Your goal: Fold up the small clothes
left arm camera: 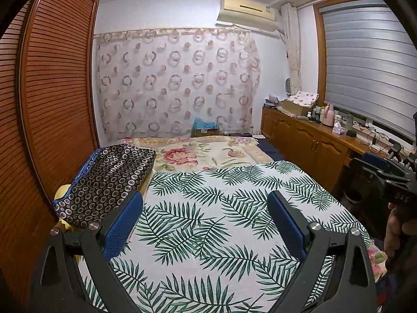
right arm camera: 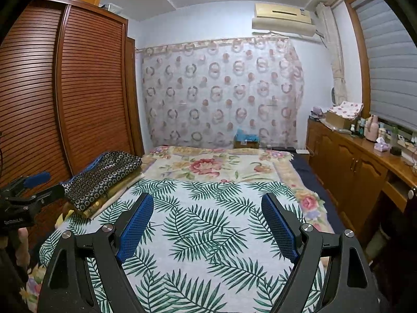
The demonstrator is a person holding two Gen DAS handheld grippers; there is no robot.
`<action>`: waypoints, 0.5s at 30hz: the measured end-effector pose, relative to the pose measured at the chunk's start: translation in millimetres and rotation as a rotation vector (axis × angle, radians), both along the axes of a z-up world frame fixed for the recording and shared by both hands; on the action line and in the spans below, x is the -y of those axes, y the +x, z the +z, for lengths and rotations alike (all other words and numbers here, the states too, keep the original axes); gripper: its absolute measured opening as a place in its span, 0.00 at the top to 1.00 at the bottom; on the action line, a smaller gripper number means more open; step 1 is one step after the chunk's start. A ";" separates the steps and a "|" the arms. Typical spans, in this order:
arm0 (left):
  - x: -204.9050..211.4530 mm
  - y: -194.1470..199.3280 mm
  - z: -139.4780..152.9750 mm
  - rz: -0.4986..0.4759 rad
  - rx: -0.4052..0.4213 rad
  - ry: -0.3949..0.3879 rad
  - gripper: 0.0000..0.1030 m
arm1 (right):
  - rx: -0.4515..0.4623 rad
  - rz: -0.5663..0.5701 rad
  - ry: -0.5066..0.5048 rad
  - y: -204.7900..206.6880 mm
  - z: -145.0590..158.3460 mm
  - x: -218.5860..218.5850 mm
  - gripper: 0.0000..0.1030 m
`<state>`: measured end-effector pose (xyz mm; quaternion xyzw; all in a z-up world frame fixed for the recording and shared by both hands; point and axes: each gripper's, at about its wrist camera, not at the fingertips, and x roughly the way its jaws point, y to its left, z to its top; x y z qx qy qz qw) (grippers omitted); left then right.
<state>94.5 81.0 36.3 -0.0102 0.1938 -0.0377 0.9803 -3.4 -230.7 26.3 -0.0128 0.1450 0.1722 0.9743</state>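
We hold 2 grippers side by side, both tilted a little downward. Our left gripper (left arm camera: pixel 205 199) has its 2 blue-padded fingers (left arm camera: pixel 122 224) spread wide with nothing between them. Our right gripper (right arm camera: pixel 207 202) stands the same way, its pads (right arm camera: pixel 278 227) far apart and bare. In the left wrist view the right gripper's black body sits at 3 o'clock, with our right hand (left arm camera: pixel 400 232) wrapped around its handle below. In the right wrist view the left gripper shows at 9 o'clock, our left hand (right arm camera: pixel 22 245) beneath it.
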 end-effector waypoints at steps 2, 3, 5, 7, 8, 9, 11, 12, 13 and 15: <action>0.6 -0.4 -0.1 0.001 0.001 0.000 0.06 | 0.002 0.000 0.000 0.0 0.0 0.1 0.16; 0.4 -0.4 -0.1 0.001 0.001 0.000 0.06 | 0.002 0.001 -0.001 0.9 -0.1 0.7 0.16; 0.2 -0.3 -0.1 0.000 0.000 -0.001 0.06 | 0.002 -0.001 -0.001 1.7 -0.5 0.3 0.16; 0.0 -0.4 -0.1 -0.001 -0.001 -0.001 0.06 | 0.001 0.000 0.000 1.7 -0.7 0.5 0.16; 0.3 -0.4 0.0 0.000 0.000 0.001 0.06 | 0.000 0.001 0.000 2.6 -0.8 1.2 0.16; 0.3 -0.4 0.0 0.000 0.000 0.001 0.06 | 0.000 0.001 0.000 2.8 -0.9 2.2 0.16; 0.3 -0.3 -0.3 0.000 -0.001 0.000 0.06 | -0.001 0.000 0.002 3.1 -1.0 2.3 0.16; 0.2 -0.3 -0.2 0.001 -0.001 -0.001 0.06 | -0.001 0.000 0.001 3.3 -0.9 2.6 0.16; 0.3 -0.4 -0.2 0.001 0.000 0.000 0.06 | -0.001 -0.001 0.001 3.4 -0.8 2.6 0.16; 0.1 -0.3 -0.2 0.000 0.000 0.000 0.06 | -0.002 0.000 0.000 3.5 -0.9 2.8 0.16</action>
